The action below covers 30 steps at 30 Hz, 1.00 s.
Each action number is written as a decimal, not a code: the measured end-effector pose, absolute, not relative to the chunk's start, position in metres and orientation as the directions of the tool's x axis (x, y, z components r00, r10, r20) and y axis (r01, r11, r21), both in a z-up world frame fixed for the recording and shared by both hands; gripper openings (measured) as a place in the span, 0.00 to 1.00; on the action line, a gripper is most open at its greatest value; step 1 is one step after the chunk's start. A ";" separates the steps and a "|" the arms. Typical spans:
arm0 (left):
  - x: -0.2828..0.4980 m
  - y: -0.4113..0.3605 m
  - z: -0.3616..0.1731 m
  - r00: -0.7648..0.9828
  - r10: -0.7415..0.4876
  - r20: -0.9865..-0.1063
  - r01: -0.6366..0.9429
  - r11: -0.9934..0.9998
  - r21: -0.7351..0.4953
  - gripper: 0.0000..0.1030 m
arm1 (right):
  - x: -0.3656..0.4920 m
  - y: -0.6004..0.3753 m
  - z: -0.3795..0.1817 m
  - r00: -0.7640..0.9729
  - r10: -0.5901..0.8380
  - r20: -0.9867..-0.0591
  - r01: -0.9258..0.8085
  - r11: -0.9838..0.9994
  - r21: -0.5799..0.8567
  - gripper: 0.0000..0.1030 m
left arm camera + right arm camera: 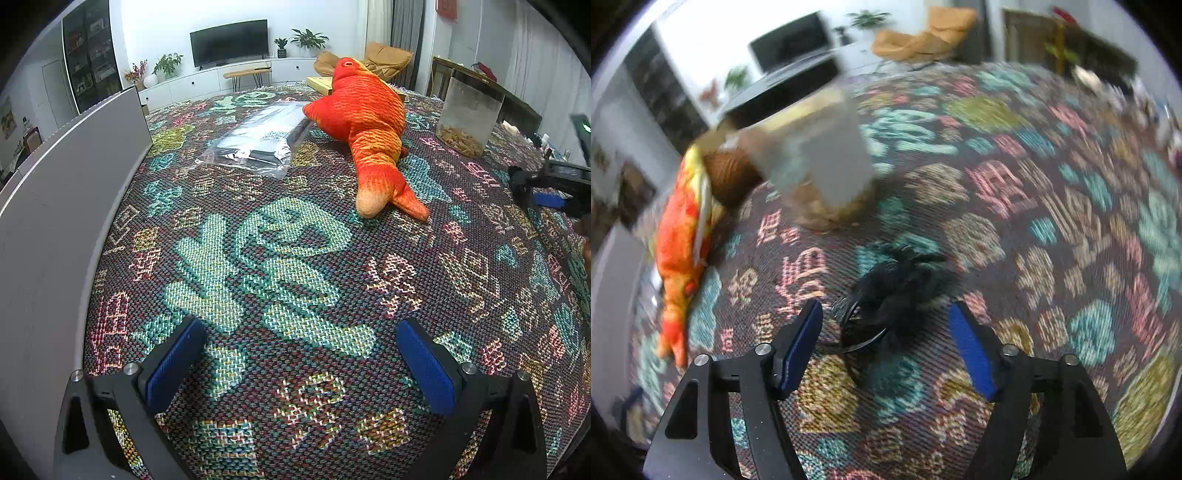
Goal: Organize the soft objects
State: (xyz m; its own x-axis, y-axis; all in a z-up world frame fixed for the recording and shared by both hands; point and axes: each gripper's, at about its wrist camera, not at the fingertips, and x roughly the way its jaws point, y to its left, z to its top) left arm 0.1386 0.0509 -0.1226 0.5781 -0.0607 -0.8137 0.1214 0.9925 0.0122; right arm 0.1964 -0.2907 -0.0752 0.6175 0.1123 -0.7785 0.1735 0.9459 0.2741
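Blue-padded fingers (971, 354) of the right gripper (886, 350) frame a dark, fluffy feathered item (901, 291) lying on the patterned woven cloth (1052, 229). Its jaws stand partly apart, the pads clear of the dark tuft on both sides and closed on nothing; a thin black loop of the item lies on the cloth between the fingertips. The gripper tilts steeply down toward the table, and the whole right wrist view is smeared with blur.

Beyond the tuft, a clear plastic container (820, 162) with brownish material at its bottom stands upright on the cloth. To the left of it lies an orange plush fish (679, 240), stretched along the edge of the view, with a brown rounded object, too blurred to identify, next to its upper end.

Across the table, the left gripper (299, 362) also angles downward, jaws wide apart and empty, hovering over a large green woven motif on the cloth (258, 258). Farther out in this view the plush fish (369, 122) rests with its tail toward the camera, its side fin touching a clear plastic bag (258, 136) that holds dark contents. The container (469, 114) stands well to the right of the fish. A grey panel (48, 206) borders the table on the left, and the right gripper (554, 184) shows at the far right edge.
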 end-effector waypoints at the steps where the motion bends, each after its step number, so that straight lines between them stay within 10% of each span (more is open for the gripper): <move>1: 0.139 0.051 -0.123 0.578 -0.060 -0.814 0.121 0.993 0.013 1.00 | 0.188 -0.294 -0.073 0.636 0.124 -0.762 0.186 0.933 0.307 0.72; 13: 0.138 0.052 -0.123 0.578 -0.061 -0.814 0.122 0.992 0.012 1.00 | 0.127 -0.230 -0.094 0.601 -0.177 -0.780 0.216 0.975 -0.055 0.79; 30: 0.259 -0.016 -0.082 0.619 -0.085 -0.781 0.191 0.981 0.045 1.00 | 0.131 -0.237 -0.099 0.605 -0.160 -0.780 0.216 0.976 -0.034 0.89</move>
State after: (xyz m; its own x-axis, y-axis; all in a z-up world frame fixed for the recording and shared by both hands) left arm 0.2593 -0.0161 -0.0819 0.6191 -0.0851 -0.7807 0.1911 0.9805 0.0447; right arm 0.1310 -0.2371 -0.0988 0.6049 -0.1605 -0.7800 0.2156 0.9759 -0.0335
